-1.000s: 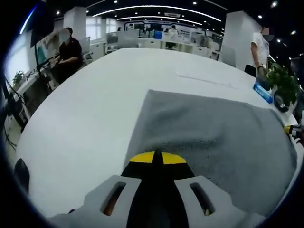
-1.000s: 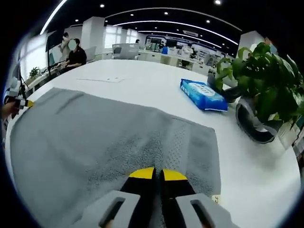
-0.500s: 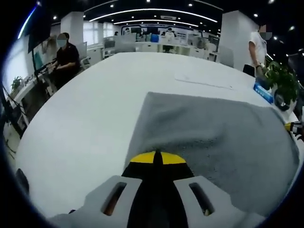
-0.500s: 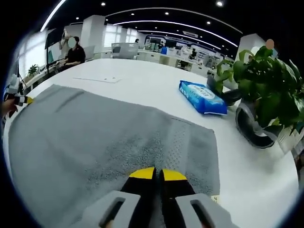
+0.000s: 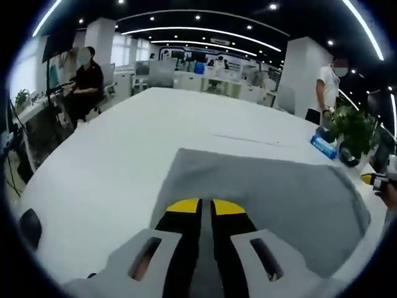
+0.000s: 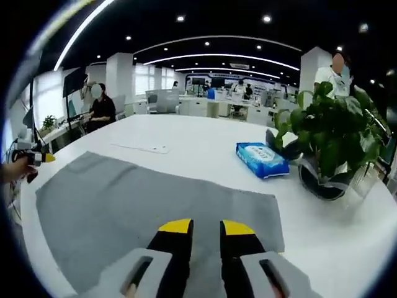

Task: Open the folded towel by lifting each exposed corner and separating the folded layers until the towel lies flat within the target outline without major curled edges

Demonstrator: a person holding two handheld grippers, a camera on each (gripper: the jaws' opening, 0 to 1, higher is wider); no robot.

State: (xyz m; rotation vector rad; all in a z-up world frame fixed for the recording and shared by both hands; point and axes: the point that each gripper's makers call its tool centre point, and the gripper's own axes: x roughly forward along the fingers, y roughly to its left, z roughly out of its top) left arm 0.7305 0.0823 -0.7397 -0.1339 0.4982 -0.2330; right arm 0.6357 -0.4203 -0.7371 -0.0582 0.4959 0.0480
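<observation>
White table (image 6: 205,133) carries a soft, limp towel (image 6: 136,198), best pinched at a corner, while left gripper (image 5: 205,205) and right gripper (image 6: 206,225) hover slightly parted, empty.

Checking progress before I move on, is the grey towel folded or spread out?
Spread: the grey towel lies flat as one sheet on the white table, edges uncurled.

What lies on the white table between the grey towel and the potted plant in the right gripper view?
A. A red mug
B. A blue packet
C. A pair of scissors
B: a blue packet lies on the table, beside the potted plant and beyond the towel.
</observation>
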